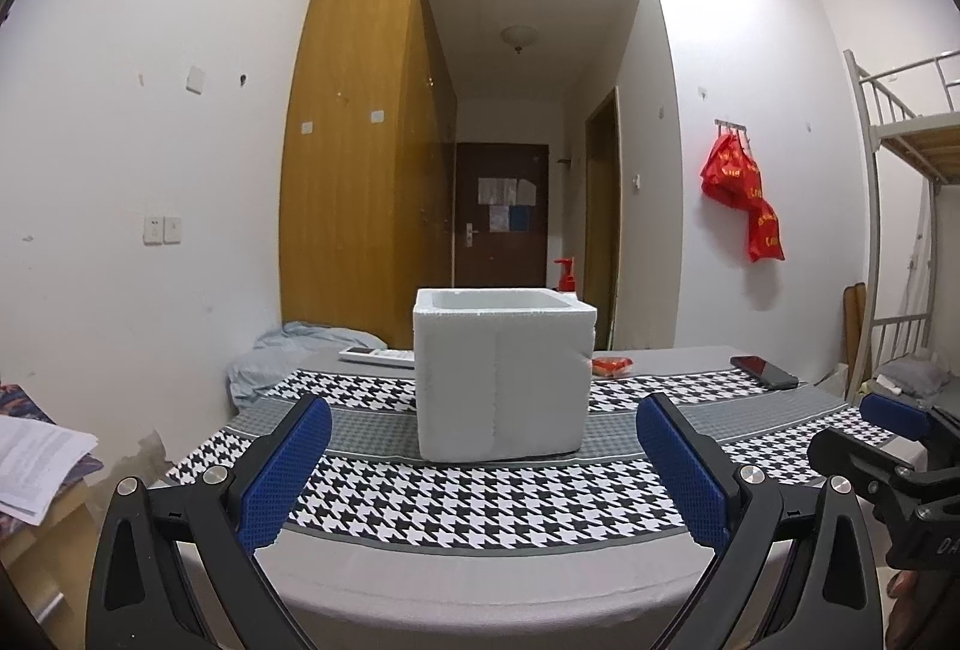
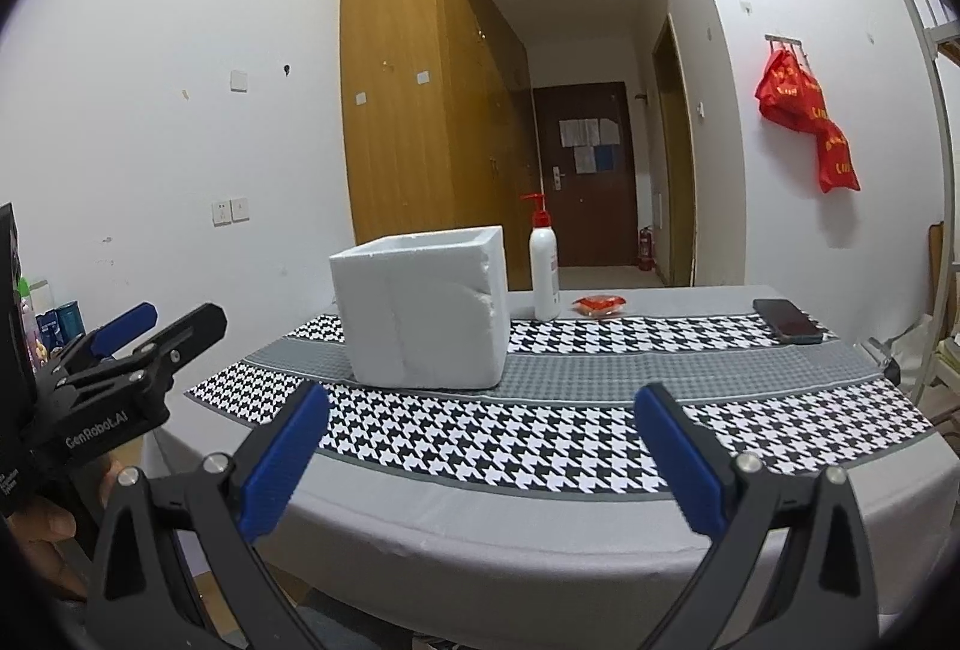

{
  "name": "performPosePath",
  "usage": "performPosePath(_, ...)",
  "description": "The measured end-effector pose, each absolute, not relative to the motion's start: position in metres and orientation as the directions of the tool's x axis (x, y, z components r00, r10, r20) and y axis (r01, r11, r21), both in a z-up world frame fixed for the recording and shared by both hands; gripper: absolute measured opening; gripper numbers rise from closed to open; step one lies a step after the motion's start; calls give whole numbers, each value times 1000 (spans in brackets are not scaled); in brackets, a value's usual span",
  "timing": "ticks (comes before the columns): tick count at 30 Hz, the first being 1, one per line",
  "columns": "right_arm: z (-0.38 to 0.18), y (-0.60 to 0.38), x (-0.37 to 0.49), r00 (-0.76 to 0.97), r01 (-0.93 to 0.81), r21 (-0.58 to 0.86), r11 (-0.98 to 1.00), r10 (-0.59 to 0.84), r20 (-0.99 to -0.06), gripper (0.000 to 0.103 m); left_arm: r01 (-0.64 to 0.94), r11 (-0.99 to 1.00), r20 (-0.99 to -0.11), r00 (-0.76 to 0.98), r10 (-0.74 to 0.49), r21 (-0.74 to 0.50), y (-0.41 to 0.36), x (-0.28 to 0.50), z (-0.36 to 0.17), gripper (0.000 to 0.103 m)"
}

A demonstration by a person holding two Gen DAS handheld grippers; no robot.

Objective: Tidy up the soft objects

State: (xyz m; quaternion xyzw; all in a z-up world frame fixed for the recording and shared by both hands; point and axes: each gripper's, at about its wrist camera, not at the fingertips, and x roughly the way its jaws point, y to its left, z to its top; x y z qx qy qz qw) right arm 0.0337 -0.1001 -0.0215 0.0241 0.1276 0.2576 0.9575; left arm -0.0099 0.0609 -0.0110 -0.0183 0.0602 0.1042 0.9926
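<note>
A white foam box (image 1: pixel 503 377) with an open top stands in the middle of the table; it also shows in the right wrist view (image 2: pixel 423 311). A small red soft packet (image 1: pixel 612 366) lies behind the box to the right, also in the right wrist view (image 2: pixel 599 304). My left gripper (image 1: pixel 483 461) is open and empty, in front of the box near the table's front edge. My right gripper (image 2: pixel 480 446) is open and empty, in front of the box and to its right. Each gripper shows at the side of the other's view.
The table (image 2: pixel 540 524) has a houndstooth cloth (image 2: pixel 516 446). A white pump bottle (image 2: pixel 543 269) stands right of the box. A black phone (image 2: pixel 786 320) lies at the far right. A remote (image 1: pixel 378 355) and a blue cloth (image 1: pixel 288 356) lie at the far left. A bunk bed frame (image 1: pixel 888 206) stands right.
</note>
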Motion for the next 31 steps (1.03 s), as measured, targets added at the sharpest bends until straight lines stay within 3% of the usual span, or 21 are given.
performPosePath(31,-25,-96,33,820,-504,105,857,513,-254,103,-212,977,-141,968,207,-24,64,-13,-15,102)
